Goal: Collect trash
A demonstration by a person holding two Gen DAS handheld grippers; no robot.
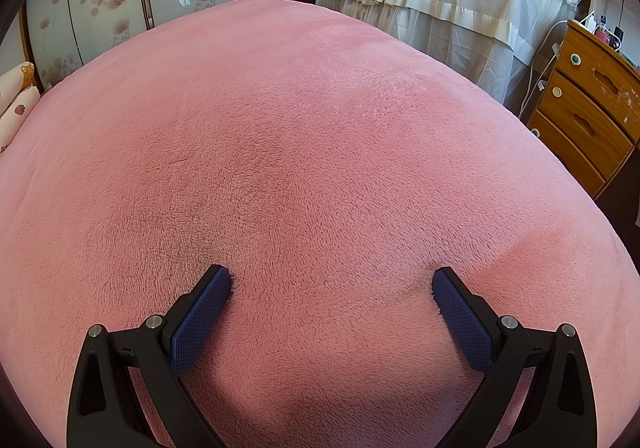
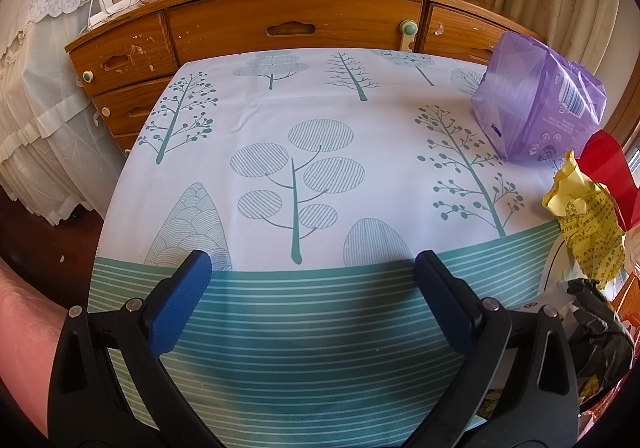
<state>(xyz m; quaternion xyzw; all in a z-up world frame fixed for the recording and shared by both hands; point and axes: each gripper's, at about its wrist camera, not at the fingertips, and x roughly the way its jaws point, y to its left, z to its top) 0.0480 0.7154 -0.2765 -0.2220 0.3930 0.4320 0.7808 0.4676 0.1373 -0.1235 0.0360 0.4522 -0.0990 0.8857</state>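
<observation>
Left gripper (image 1: 331, 280): jaws wide apart, empty, tips on pink blanket (image 1: 304, 136). Right gripper (image 2: 313, 268): jaws wide, empty, over tablecloth (image 2: 304, 120); crumpled yellow paper (image 2: 584, 220) at right edge.

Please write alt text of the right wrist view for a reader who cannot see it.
The open right tongs hang empty over a table with a tree-print tablecloth. Trash sits at the table's right edge: a purple plastic bag, crumpled yellow paper and a black wrapper. A wooden dresser stands behind.
</observation>
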